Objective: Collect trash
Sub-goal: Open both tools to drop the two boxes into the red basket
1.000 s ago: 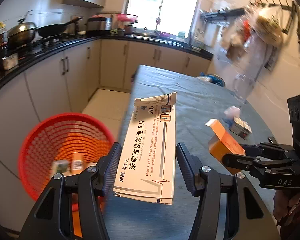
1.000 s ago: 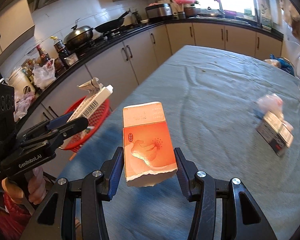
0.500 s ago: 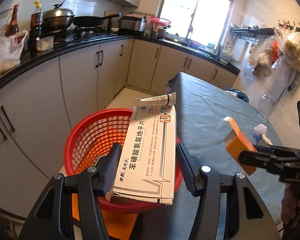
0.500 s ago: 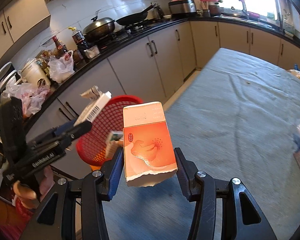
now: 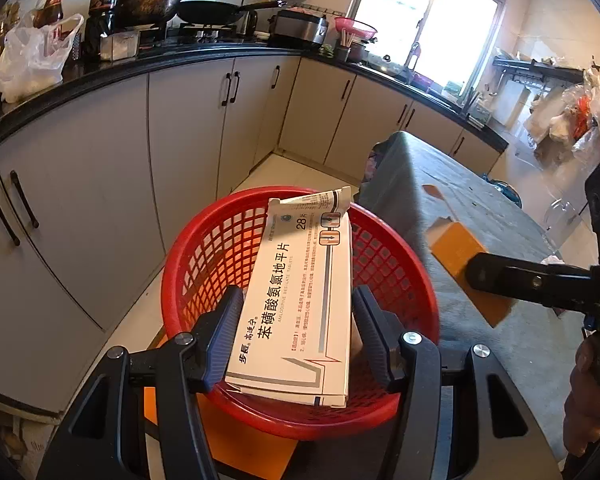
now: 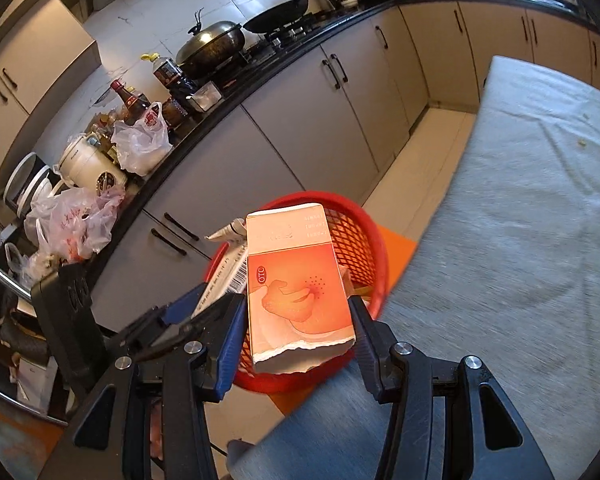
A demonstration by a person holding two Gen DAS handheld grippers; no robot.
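My left gripper (image 5: 298, 330) is shut on a white medicine box (image 5: 300, 300) with Chinese print and holds it over the red mesh basket (image 5: 204, 260). My right gripper (image 6: 298, 330) is shut on an orange and white OTC box (image 6: 298, 284) with a torn end, held above the same basket (image 6: 356, 232) near its table side. In the left wrist view the orange box (image 5: 460, 256) and the right gripper's finger (image 5: 532, 278) hang over the table edge to the right. In the right wrist view the white box (image 6: 228, 276) shows to the left.
The basket stands on the floor on an orange mat (image 6: 400, 248), between the grey-clothed table (image 6: 520, 240) and the kitchen cabinets (image 5: 180, 140). The black counter (image 5: 80, 76) carries pots, bottles and plastic bags.
Both grippers have swung left from over the table to over the red basket, each still holding its box. The basket now lies directly under the white box.
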